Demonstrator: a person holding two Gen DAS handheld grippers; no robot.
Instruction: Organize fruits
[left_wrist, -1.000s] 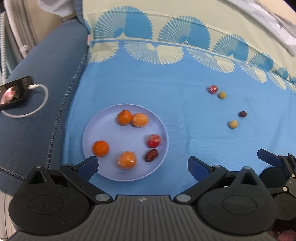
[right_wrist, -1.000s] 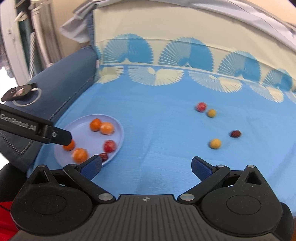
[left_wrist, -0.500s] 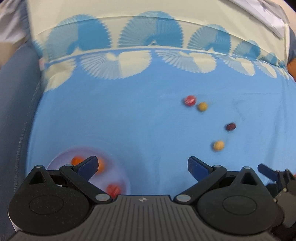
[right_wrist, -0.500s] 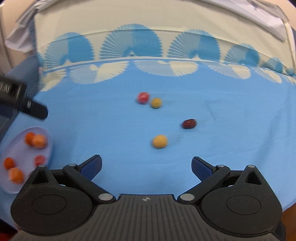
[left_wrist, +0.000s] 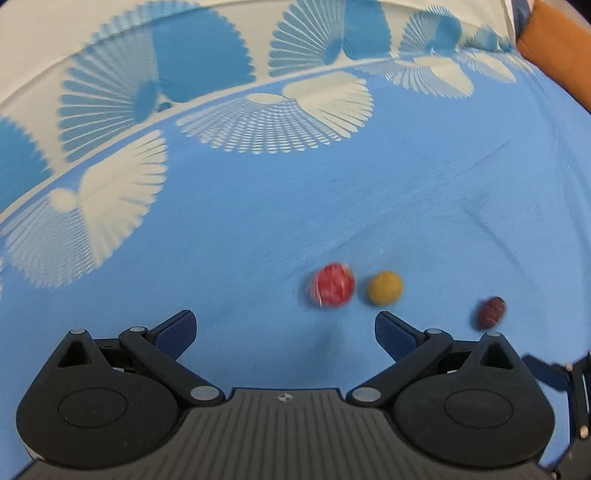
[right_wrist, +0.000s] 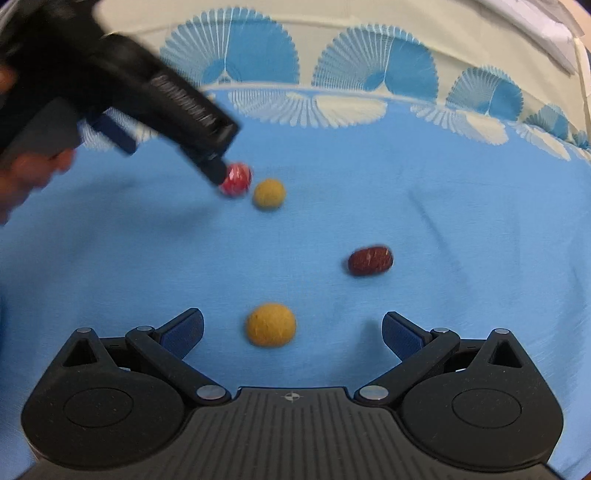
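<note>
In the left wrist view my left gripper (left_wrist: 284, 328) is open, just short of a red fruit (left_wrist: 331, 284) and a small yellow fruit (left_wrist: 385, 288) lying side by side on the blue cloth. A dark red date (left_wrist: 490, 312) lies further right. In the right wrist view my right gripper (right_wrist: 291, 330) is open, with a larger yellow fruit (right_wrist: 271, 324) close between its fingertips. The date (right_wrist: 370, 261) lies beyond it to the right. Further back are the red fruit (right_wrist: 236, 179) and small yellow fruit (right_wrist: 269, 194), with the left gripper's body (right_wrist: 159, 99) reaching over the red one.
The blue cloth (left_wrist: 258, 229) with a cream fan pattern covers the surface. An orange object (left_wrist: 554, 48) sits at the far right corner. A hand (right_wrist: 22, 177) holds the left gripper at the left edge. Part of the right gripper (left_wrist: 569, 387) shows at lower right.
Both grippers have moved right, away from the plate, which has left both views. The loose fruits are now much closer. Both grippers stayed open.
</note>
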